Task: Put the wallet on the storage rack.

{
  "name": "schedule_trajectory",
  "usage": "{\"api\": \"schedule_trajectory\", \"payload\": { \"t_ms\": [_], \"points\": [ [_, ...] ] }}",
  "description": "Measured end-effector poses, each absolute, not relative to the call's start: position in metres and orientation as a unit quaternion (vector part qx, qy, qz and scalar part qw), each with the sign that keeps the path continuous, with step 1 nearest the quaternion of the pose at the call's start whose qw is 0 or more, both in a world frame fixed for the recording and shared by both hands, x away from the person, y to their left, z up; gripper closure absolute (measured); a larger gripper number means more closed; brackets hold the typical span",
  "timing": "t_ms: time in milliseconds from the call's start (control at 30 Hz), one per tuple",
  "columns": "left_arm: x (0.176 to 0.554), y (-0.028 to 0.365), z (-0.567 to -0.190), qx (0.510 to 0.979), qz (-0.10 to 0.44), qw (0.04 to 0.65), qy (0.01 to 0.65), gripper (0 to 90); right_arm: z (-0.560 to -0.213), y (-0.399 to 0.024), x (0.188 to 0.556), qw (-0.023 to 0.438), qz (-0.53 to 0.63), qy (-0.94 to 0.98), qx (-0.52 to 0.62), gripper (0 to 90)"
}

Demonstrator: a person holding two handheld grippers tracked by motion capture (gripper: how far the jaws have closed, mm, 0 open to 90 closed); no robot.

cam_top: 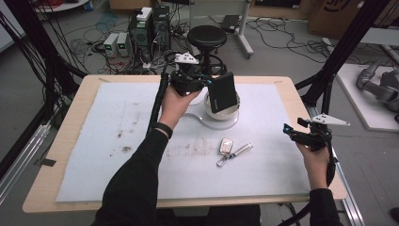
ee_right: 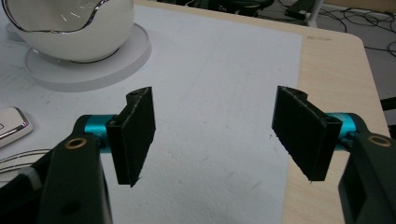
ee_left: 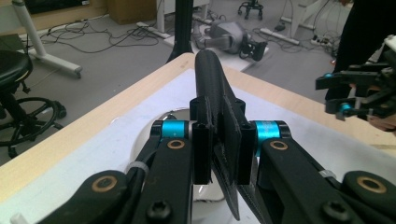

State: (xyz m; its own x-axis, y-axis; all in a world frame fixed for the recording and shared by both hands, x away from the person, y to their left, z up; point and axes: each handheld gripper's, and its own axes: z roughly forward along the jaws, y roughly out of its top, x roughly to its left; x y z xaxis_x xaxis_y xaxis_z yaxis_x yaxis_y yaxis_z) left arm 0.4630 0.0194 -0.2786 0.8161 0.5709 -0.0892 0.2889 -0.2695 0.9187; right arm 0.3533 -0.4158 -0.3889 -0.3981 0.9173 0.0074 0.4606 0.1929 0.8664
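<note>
My left gripper (cam_top: 207, 84) is shut on a flat black wallet (cam_top: 222, 92), which it holds tilted just above a white bowl (cam_top: 234, 109) on a round white base. In the left gripper view the wallet (ee_left: 210, 79) stands edge-on between the jaws of the left gripper (ee_left: 223, 144), with the bowl (ee_left: 156, 122) below. A silver key fob (cam_top: 226, 145) with a keyring lies on the mat in front of the bowl. My right gripper (cam_top: 291, 132) hovers open near the table's right edge. In its own view the right gripper (ee_right: 215, 126) has nothing between the pads, with the bowl (ee_right: 70, 32) and the fob (ee_right: 11, 123) at the left.
A pale blue mat (cam_top: 117, 141) covers most of the wooden table (cam_top: 61, 141). Behind the table's far edge stand a black stool (cam_top: 207, 37), computer boxes and tangled cables. Black frame legs rise at both sides.
</note>
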Motion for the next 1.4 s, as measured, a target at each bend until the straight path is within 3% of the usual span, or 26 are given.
{"api": "schedule_trajectory", "payload": {
  "t_ms": [400,733,800,900,1033,1400],
  "points": [
    [0.488,-0.002,-0.292,0.786,0.153,0.528,0.282,81.8,-0.391,-0.422,0.348,0.271,0.422,0.720,0.480,30.7],
    [0.499,-0.005,-0.305,0.794,0.142,0.511,0.297,81.1,-0.391,-0.425,0.345,0.272,0.424,0.717,0.482,30.7],
    [0.501,-0.006,-0.307,0.786,0.126,0.522,0.308,77.2,-0.391,-0.425,0.346,0.271,0.424,0.717,0.482,30.8],
    [0.502,-0.003,-0.308,0.782,0.127,0.517,0.323,62.6,-0.391,-0.425,0.346,0.271,0.424,0.718,0.482,30.7],
    [0.501,0.003,-0.311,0.784,0.129,0.510,0.330,55.2,-0.390,-0.424,0.346,0.271,0.427,0.717,0.480,30.7],
    [0.487,0.006,-0.306,0.791,0.127,0.508,0.315,52.3,-0.391,-0.423,0.346,0.271,0.423,0.720,0.479,30.7]
  ]
}}
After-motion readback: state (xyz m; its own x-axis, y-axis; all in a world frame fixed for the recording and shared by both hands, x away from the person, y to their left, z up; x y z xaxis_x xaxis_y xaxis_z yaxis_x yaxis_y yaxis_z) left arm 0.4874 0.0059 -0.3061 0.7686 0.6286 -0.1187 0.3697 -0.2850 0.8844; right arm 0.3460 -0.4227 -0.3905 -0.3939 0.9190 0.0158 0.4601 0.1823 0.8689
